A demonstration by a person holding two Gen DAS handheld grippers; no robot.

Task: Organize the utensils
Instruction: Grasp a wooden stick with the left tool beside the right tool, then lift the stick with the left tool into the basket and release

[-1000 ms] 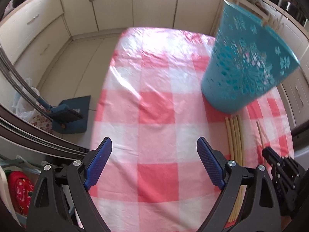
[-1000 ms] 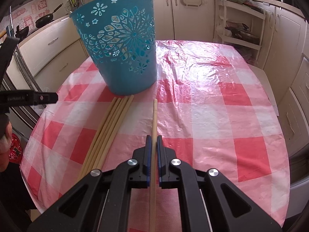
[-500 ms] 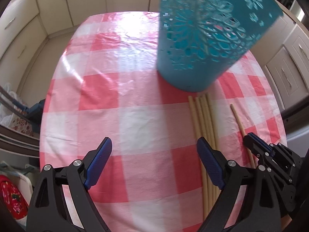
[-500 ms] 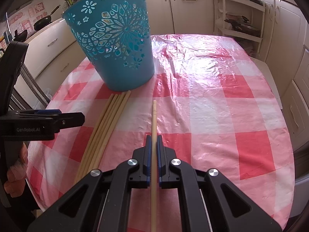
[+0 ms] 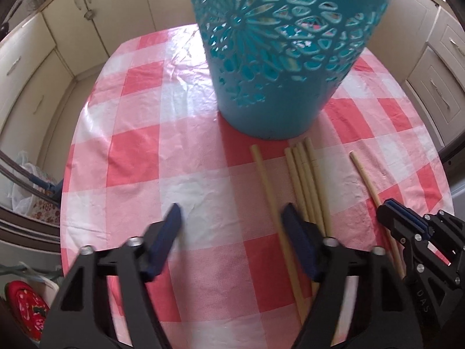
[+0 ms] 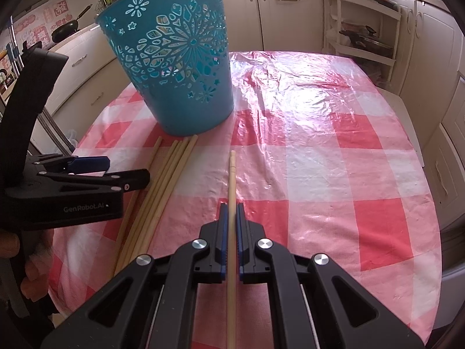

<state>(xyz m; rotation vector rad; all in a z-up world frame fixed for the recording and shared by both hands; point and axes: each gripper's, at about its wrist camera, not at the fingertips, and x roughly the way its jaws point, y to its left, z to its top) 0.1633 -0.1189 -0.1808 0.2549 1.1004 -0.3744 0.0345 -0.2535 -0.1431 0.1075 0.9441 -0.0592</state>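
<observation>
A teal cut-out plastic basket (image 5: 284, 55) (image 6: 180, 69) stands upright on the red-and-white checked tablecloth. Several long wooden chopsticks (image 5: 308, 186) (image 6: 165, 186) lie side by side in front of it, one chopstick (image 5: 270, 197) a little apart to their left. My right gripper (image 6: 231, 218) (image 5: 389, 206) is shut on a single chopstick (image 6: 232, 180) (image 5: 364, 177) lying on the cloth. My left gripper (image 5: 232, 218) (image 6: 98, 164) is open and empty just above the cloth, its right finger beside the separate chopstick.
The table (image 6: 334, 157) has rounded edges that drop off to the floor at left and right. Cream kitchen cabinets (image 6: 290, 8) surround it. A white shelf rack (image 6: 363, 37) stands at the far right. A red object (image 5: 26, 305) lies on the floor at lower left.
My left gripper has swung right and closer toward the basket and chopsticks, and its jaws have narrowed. One chopstick now lies apart from the bundle. The right gripper keeps its hold.
</observation>
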